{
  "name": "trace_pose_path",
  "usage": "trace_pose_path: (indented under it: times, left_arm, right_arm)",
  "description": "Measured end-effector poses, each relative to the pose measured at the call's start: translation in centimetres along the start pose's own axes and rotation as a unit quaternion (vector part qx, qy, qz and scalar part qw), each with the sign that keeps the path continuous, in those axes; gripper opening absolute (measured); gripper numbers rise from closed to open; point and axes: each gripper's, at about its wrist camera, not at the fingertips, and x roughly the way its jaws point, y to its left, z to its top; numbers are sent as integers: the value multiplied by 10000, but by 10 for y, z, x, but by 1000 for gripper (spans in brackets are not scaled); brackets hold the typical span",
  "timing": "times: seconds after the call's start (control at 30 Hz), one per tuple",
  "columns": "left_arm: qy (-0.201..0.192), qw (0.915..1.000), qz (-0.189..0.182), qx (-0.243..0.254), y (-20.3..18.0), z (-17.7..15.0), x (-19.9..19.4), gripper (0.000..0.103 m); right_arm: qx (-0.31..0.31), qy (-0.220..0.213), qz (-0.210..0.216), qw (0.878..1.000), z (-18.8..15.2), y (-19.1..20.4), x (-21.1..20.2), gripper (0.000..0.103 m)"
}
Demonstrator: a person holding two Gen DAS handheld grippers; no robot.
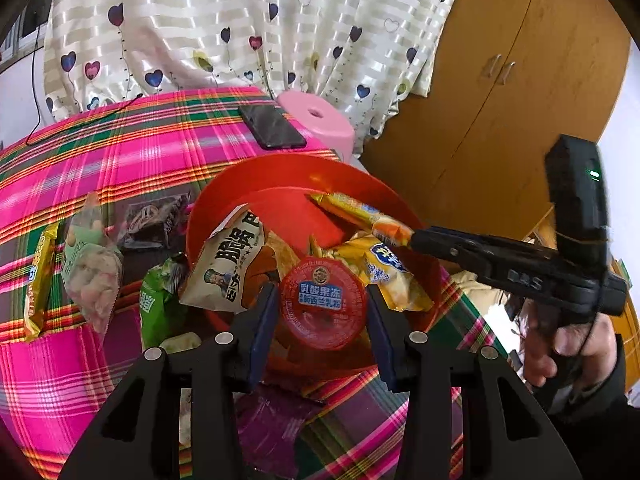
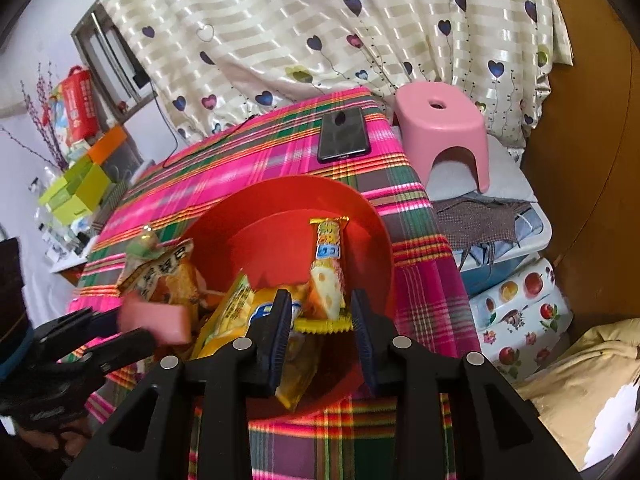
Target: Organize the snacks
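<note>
A red bowl (image 1: 280, 184) on the plaid tablecloth holds several snack packs. My left gripper (image 1: 323, 312) is shut on a red jelly cup (image 1: 323, 304) and holds it over the bowl's near rim. My right gripper (image 2: 320, 316) stands over the bowl (image 2: 288, 208) with its jaws around the end of a long yellow cheese-snack bar (image 2: 328, 264); the bar lies in the bowl. In the left wrist view the right gripper (image 1: 416, 238) pinches that bar (image 1: 360, 212) by its end. The left gripper (image 2: 120, 328) with the blurred cup (image 2: 154, 320) shows at the left of the right wrist view.
Loose snacks lie left of the bowl: a yellow bar (image 1: 38, 276), a clear bag of candy (image 1: 94, 276), a dark pack (image 1: 154, 220), a green pack (image 1: 158, 304). A phone (image 1: 272, 126) lies at the table's far edge. A pink stool (image 2: 440, 128) stands beyond the table.
</note>
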Motion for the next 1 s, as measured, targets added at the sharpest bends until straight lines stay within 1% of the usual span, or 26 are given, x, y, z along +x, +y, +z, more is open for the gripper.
trace_pose_path:
  times: [0.1,0.27,0.5,0.73,0.9,1.0]
  left_arm:
    - [-68,10000,-11,10,-2,-2,-6,45]
    - [-208,9997,89,-50,0,-7,-21,45]
    - [-214,9993,235,-187,9,-13,-28,45]
    - [-228,9989,265,-305,19,-14,-27,45]
    - [-276,9975,389,-515,35,-19,-33,45]
    - [-349,9963,472,-622,43,-23,-41,45]
  right_arm:
    - [-80,79,60,9999,-5,3,-4,29]
    - [-274,161,208,9993,-13,15,-7,29]
    - [-393,490,290,9976,-22,29,5,29]
    - [-401,544,280,9973,-15,34,23,29]
    - [-392,529,215,9976,-4,37,34,30]
    - [-387,521,138,9978,-3,40,33,31]
